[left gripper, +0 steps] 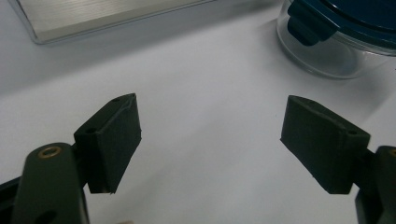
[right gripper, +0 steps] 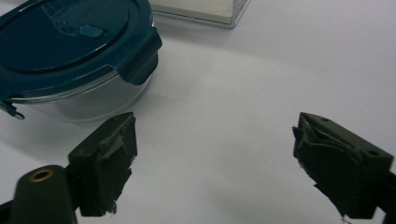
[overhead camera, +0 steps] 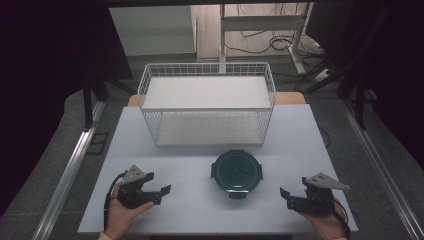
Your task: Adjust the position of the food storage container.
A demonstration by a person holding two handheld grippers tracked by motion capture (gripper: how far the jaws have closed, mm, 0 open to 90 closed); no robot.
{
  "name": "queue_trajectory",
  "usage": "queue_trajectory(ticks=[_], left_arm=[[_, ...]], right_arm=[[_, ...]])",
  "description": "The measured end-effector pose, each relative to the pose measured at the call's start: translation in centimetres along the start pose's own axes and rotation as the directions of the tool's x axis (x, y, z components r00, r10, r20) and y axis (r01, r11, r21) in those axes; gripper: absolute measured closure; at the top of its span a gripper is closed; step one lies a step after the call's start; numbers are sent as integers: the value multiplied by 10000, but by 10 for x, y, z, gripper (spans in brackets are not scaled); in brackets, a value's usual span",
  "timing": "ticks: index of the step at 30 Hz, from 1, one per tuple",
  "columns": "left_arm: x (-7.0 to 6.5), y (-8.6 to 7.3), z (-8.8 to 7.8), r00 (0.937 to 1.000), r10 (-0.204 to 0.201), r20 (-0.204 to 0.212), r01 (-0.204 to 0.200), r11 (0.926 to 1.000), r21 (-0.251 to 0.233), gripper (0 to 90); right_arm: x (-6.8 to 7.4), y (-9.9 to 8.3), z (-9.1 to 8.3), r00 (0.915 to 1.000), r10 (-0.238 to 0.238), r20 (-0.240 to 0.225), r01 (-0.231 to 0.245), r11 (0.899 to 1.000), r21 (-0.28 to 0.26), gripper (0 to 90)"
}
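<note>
Nearest to the camera, in the high view, are our two hands with the left tongs (overhead camera: 162, 192) and the right tongs (overhead camera: 286, 195), both low over the white table (overhead camera: 190, 212) and pointing inward, toward each other. In the two gripper views the jaws of each stand wide apart with only bare table between the pads, so we hold nothing.

Between the two tongs, and a little farther from us than both, stands the round container (overhead camera: 236, 171). It is near to each of them but touches neither. It has a clear body, which looks like glass, and a dark blue lid (right gripper: 65, 35) with clip flaps (right gripper: 140, 58) on the rim; the flaps that we see are folded down. We cannot tell for certain if something is inside; the body looks empty.

We judge that it is stiff, rather heavy for its size, and fragile if it falls. The clear wall is smooth and round, so the pads can slip there. A better hold is across the lid rim, next to a flap or on it, one tongs from each side, with the container kept level.

Behind the container, farther from the tongs, stands a white wire basket (overhead camera: 207, 102) with two levels.
</note>
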State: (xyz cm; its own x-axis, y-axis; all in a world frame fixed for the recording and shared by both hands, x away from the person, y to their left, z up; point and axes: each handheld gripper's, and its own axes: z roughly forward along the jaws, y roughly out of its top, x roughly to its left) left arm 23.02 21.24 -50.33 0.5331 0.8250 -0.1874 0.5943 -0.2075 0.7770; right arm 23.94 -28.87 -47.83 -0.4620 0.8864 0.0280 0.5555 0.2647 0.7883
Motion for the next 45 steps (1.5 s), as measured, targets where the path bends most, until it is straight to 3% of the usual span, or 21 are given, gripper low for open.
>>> queue_trajectory(ticks=[21,34,40,45], left_arm=[[2,0,-4,10000,-57,-28,57,10000,-55,192],[3,0,-6,9999,-21,-125,19,9999,-111,192],[5,0,-6,10000,80,-58,-81,9999,-105,194],[7,0,-7,10000,37,-29,-37,9999,-106,195]], right_arm=[[0,0,1,10000,-75,35,75,9998,204,201],[0,2,1,9998,3,-209,2,9997,240,215],[2,14,0,10000,-90,-15,91,9996,282,242],[4,27,-1,9996,-199,-183,205,9992,353,276]])
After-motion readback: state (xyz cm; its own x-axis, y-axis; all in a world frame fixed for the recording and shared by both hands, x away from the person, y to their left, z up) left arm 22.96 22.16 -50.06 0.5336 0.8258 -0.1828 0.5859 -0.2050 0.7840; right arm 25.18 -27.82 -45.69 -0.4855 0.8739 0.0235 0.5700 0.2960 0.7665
